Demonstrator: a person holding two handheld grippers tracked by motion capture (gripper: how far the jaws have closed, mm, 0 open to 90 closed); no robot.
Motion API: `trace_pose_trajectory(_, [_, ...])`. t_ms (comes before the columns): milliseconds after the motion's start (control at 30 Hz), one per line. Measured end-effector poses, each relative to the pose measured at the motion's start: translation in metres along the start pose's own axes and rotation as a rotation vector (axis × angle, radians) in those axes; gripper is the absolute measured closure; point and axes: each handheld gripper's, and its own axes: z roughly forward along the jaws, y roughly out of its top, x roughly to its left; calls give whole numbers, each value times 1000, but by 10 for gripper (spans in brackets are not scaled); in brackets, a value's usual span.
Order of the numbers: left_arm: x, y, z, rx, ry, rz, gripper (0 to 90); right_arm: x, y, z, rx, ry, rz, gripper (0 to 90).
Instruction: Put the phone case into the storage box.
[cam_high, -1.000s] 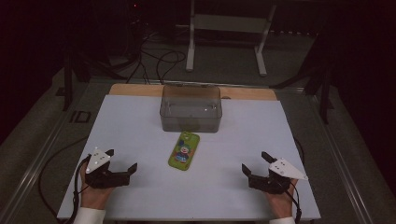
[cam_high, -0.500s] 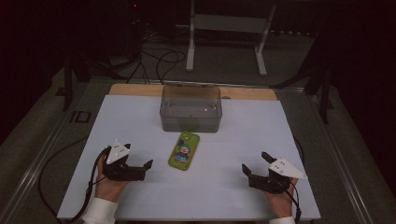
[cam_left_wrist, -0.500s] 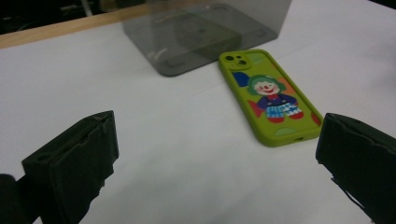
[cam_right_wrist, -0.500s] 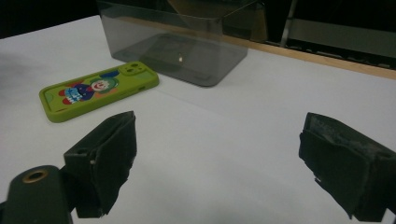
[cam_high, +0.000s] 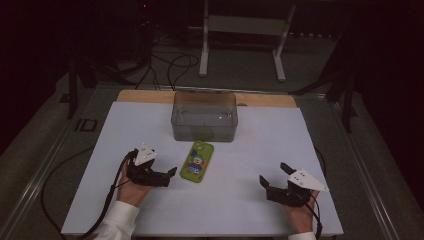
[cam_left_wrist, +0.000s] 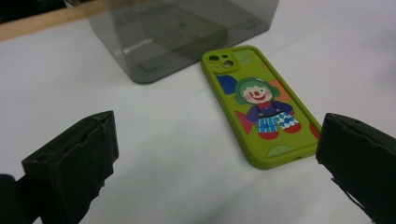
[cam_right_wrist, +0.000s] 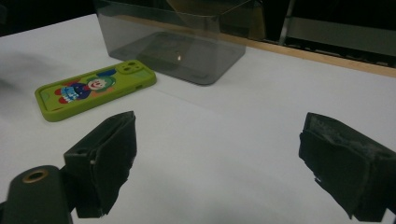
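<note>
Near the table's (cam_high: 125, 125) centre lies a green phone case (cam_high: 197, 161) (clown print), w/ a smoky clear box (cam_high: 204, 116) just beyond. Left tool (cam_high: 169, 176) sits just left of it, jaws wide. Right tool (cam_high: 272, 181), well apart, also wide.

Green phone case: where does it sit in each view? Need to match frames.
High view: green phone case at centre, just in front of the grey box.
Left gripper view: upper right of centre, box behind it.
Right gripper view: left of centre, box to its right.
Shared landmark: the grey box.
</note>
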Motion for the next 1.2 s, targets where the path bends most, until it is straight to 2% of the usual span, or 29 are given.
trace_pose_trajectory(500, [-14,13,30,77,-11,27,0,-1,0,0,3,-4,6,112])
trace_pose_trajectory(800, [-25,22,47,119,-21,62,0,-3,0,-1,3,-10,5,112])
trace_pose_trajectory(967, [-30,26,57,134,-28,56,0,-2,0,-1,5,-8,5,112])
trace_pose_trajectory(1200, [-36,31,70,185,-31,61,0,-3,0,-1,8,-9,4,112])
